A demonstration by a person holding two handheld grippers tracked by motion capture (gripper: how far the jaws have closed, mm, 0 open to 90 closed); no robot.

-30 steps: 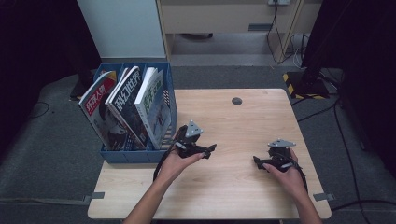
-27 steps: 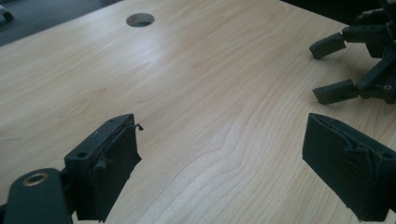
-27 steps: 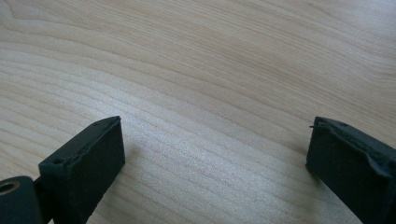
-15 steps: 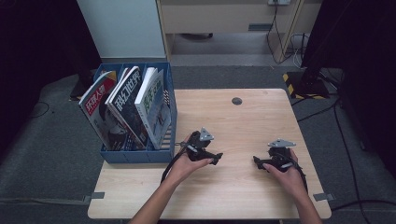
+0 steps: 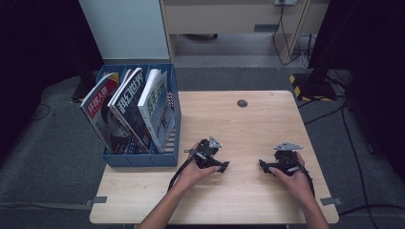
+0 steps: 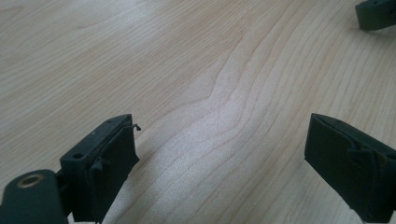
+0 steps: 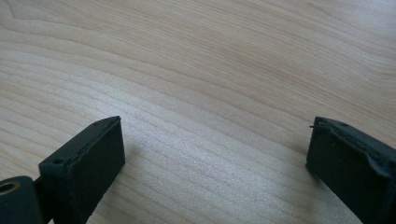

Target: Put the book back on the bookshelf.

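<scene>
- My left gripper [image 5: 220, 166] has slid right, away from the blue file box [image 5: 143, 160] of magazines [image 5: 155, 107], fingers spread, empty.
- Right gripper [image 5: 265, 167] low over the tabletop [image 5: 248, 124], fingers released; nothing grasped yet.

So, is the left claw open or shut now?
Open. In the left gripper view, the left claw has its two black jaws standing far apart, with bare wooden table between them and nothing held.
</scene>
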